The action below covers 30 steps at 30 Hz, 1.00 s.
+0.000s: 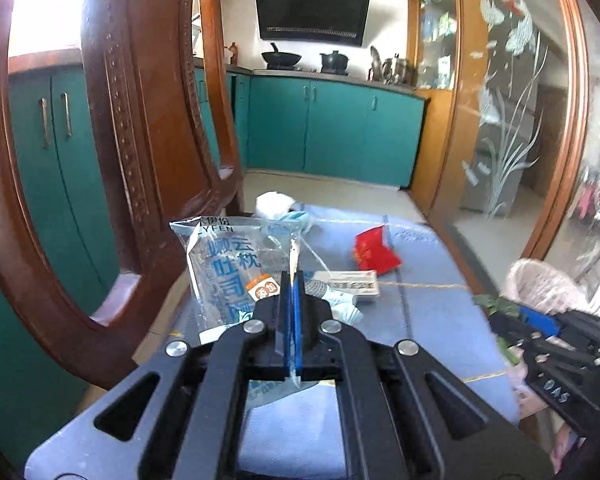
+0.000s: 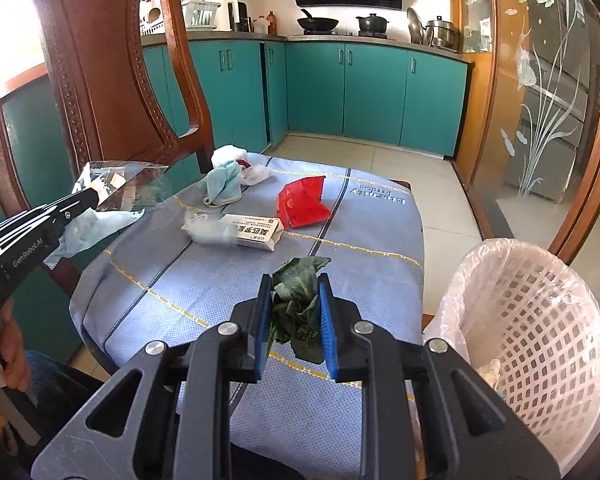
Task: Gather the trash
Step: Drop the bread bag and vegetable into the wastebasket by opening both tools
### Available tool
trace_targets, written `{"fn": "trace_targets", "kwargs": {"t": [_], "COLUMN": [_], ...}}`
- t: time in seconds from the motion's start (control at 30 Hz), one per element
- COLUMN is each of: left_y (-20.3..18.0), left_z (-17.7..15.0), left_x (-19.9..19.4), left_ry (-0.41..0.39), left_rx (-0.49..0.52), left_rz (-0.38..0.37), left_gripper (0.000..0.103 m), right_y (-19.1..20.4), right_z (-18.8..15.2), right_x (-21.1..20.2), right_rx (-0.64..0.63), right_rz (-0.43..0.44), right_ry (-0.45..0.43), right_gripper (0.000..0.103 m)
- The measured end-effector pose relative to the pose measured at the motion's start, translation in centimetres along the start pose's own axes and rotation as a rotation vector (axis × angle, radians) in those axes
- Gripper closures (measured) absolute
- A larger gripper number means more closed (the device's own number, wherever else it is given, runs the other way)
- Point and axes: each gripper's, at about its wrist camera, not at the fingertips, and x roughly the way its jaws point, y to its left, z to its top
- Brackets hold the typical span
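Left gripper (image 1: 291, 280) clamped shut on one clear bread wrapper (image 1: 228, 268), raised off the table's (image 2: 228, 280) left edge. Right gripper (image 2: 294, 288) half closed, gripping one green leaf (image 2: 296, 280) at the near edge beside one lined white basket (image 2: 540, 320). On the table's far half: one red packet (image 2: 302, 202), one white carton (image 2: 252, 232), one blue mask (image 2: 224, 184).

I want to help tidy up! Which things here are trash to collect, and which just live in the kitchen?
For the job:
clear bread bag, in left hand-held gripper
green leaves, in right hand-held gripper
red wrapper
white box
blue face mask
white bin

Just there:
wok
black pot
wooden chair
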Motion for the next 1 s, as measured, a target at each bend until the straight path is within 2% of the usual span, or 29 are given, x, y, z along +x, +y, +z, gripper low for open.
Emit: {"fn": "trace_targets", "kwargs": {"t": [0.33, 0.5, 0.8, 1.0], "left_y": [-4.6, -7.8, -15.5, -22.1], "left_z": [0.7, 1.8, 2.0, 0.9], "left_x": [-2.8, -3.7, -4.7, -2.7], "left_ry": [-0.078, -0.112, -0.134, -0.039], "left_rx": [0.13, 0.174, 0.246, 0.262], "left_rz": [0.045, -0.008, -0.205, -0.464], "left_gripper": [0.101, 0.101, 0.101, 0.101], "right_y": [-1.4, -3.7, -11.0, -15.6], "right_z": [0.7, 1.3, -0.8, -2.9], "right_x": [-1.9, -4.4, -9.2, -12.0], "right_rx": [0.013, 0.035, 0.118, 0.165], "right_rz": [-0.031, -0.078, -0.228, -0.315], "right_ry": [-0.046, -0.1, -0.138, -0.149], "right_gripper": [0.08, 0.08, 0.08, 0.08]}}
